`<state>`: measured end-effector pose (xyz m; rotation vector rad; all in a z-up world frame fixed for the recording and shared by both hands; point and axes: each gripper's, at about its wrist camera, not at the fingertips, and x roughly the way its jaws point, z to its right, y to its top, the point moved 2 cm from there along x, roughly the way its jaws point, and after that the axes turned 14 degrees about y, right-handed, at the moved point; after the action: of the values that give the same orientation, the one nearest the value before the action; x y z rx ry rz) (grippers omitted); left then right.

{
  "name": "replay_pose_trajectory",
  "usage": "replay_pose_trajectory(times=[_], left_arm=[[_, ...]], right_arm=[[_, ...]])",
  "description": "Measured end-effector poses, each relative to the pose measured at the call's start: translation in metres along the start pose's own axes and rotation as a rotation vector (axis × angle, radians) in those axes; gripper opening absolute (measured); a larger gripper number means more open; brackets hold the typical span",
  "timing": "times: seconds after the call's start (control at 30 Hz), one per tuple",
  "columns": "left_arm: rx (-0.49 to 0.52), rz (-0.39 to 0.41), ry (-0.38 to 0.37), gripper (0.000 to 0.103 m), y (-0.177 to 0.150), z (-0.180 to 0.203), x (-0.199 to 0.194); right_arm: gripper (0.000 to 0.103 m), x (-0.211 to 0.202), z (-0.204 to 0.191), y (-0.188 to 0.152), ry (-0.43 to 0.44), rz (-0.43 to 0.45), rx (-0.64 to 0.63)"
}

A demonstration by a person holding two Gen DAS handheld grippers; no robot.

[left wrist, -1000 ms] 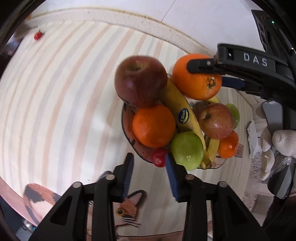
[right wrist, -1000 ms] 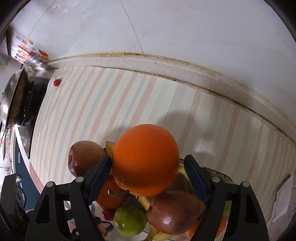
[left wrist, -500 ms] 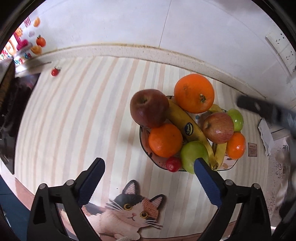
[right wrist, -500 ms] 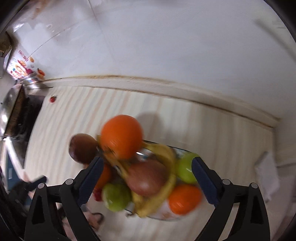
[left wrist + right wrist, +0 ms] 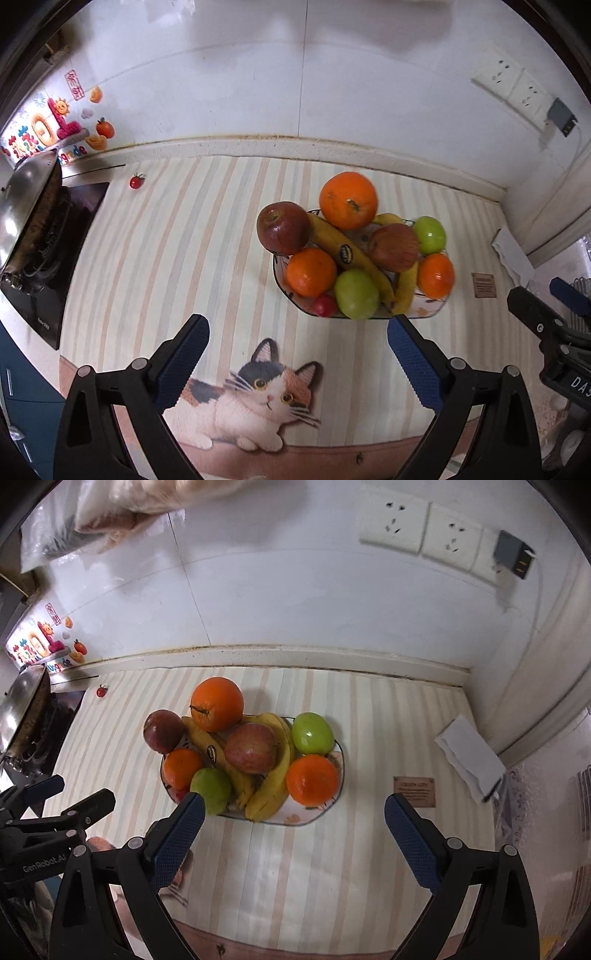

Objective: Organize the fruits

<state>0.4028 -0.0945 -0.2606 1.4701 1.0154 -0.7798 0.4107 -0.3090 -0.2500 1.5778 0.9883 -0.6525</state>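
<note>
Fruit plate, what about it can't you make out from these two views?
- Plate pattern: both views, covered by the fruit.
- Small red fruit: kind unclear in the left view; nearly hidden behind the green apple in the right view.
- Banana sticker: text too small.
- Banana count: the large orange and red apple cover them.

Glossy green apple (image 5: 312, 733), dimpled matt orange (image 5: 217, 703), shiny metal pan lid (image 5: 20, 201), striped cloth mat (image 5: 166, 258).
</note>
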Motion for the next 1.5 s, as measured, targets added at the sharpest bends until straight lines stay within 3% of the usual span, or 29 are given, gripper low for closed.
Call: replay_pose_trajectory(times=[0.33, 0.7, 1.03, 1.5], left_arm=[[-0.059, 0.113, 0.015, 0.099, -0.036, -0.022, -0.087], [0.024, 0.298, 0.005, 0.099, -0.104, -0.066, -0.178], [0.060, 0.302, -0.025, 0.099, -0.168, -0.109, -0.227], [-0.031, 0.339, -0.007, 0.099, -0.206, -0.113, -0.273]], right_arm=[[0.101, -0.093, -0.028, -0.039, 0.018, 0.113, -0.035], [0.101, -0.198, -0.096, -0.129, -0.044, 0.278, 0.016], [0.103, -0.263, -0.146, -0.209, -0.067, 0.319, 0.044], [0.103, -0.323, -0.155, -0.239, -0.034, 0.346, -0.023]])
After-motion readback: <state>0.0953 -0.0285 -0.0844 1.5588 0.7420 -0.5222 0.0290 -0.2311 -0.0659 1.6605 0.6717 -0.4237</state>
